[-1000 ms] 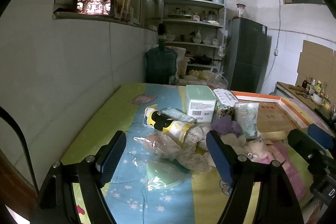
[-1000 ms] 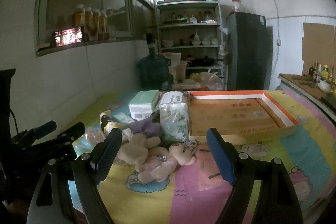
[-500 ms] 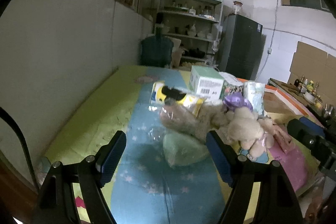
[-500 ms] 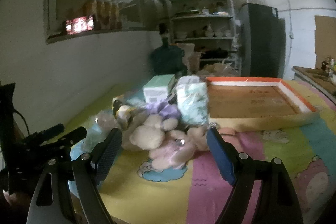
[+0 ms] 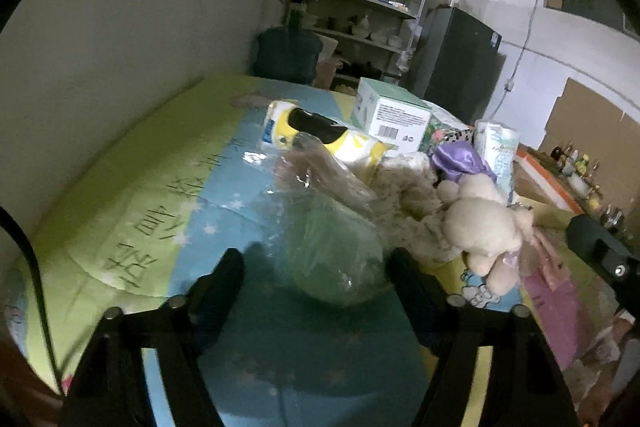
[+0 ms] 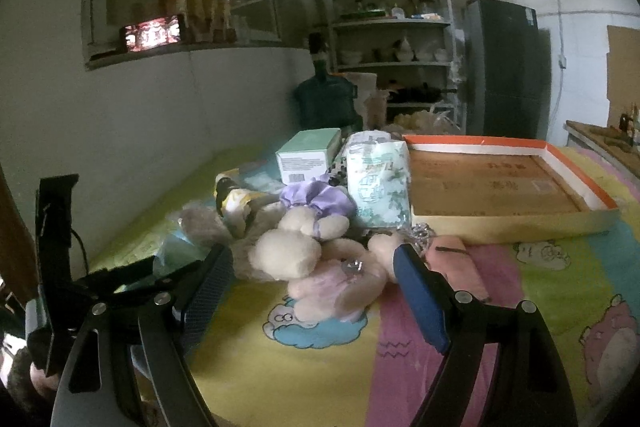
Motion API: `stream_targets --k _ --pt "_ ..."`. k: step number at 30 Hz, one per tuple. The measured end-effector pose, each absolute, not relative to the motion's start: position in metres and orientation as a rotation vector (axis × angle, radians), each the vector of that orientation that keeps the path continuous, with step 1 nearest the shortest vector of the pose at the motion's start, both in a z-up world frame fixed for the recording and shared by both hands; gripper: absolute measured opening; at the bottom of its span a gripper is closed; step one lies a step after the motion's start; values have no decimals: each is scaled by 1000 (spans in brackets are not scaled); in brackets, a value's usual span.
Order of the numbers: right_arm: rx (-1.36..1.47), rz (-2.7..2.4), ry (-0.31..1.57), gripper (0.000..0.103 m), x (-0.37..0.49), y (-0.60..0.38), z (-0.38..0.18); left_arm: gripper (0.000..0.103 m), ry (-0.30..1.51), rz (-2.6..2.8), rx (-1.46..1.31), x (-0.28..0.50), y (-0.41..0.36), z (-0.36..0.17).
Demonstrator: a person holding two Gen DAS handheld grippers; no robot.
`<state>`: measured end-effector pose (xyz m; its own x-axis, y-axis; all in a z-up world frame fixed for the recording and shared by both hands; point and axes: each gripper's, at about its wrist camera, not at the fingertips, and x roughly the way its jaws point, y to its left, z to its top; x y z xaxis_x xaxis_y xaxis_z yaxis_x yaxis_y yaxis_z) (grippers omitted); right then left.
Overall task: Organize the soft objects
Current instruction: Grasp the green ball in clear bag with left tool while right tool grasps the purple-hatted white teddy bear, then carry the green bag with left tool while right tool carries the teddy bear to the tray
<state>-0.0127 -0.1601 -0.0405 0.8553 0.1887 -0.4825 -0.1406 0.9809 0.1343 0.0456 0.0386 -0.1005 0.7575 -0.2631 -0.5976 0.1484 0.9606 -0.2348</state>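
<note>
A heap of soft things lies mid-table: a cream plush bear (image 5: 480, 223) (image 6: 292, 251), a pink plush (image 6: 340, 287), a purple cloth (image 6: 316, 199), a tissue pack (image 6: 378, 187), and a clear bag with a green item (image 5: 332, 259). My left gripper (image 5: 316, 291) is open, low over the table, its fingers on either side of the clear bag. My right gripper (image 6: 312, 291) is open, its fingers astride the plush toys without touching them.
A shallow cardboard tray with an orange rim (image 6: 568, 167) lies at the right. A mint green box (image 5: 392, 111) and a yellow and black pack (image 5: 320, 135) stand behind the heap. The wall runs along the left; shelves and a fridge (image 6: 504, 67) stand behind.
My left gripper has dropped and moved forward, so the clear bag now sits between its fingers. My right gripper has moved closer to the plush toys.
</note>
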Motion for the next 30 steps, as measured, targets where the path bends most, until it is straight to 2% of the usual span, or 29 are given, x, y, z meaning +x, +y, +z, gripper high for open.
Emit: stream_targets --k 1,2,4,6,8,13,22,30 --pt "97 180 519 84 -9 -160 -41 60 679 -241 -186 47 38 -101" --pt "97 186 522 84 -6 -159 -41 51 684 -262 -194 48 37 -101" --pt "98 214 541 83 4 -158 -42 49 680 -262 -190 48 34 -99" --pt "100 240 564 75 13 -154 -45 46 676 -266 -190 47 34 -99" --pt "97 264 598 52 23 -150 -51 45 675 -270 -198 46 36 -100" --pt "98 274 680 42 45 -143 -68 45 666 -258 -208 38 46 -98" --pt "115 278 674 34 45 -145 -69 45 645 -259 -218 26 59 -86" --pt "128 305 596 33 30 -145 -47 45 602 -262 -215 20 60 -69"
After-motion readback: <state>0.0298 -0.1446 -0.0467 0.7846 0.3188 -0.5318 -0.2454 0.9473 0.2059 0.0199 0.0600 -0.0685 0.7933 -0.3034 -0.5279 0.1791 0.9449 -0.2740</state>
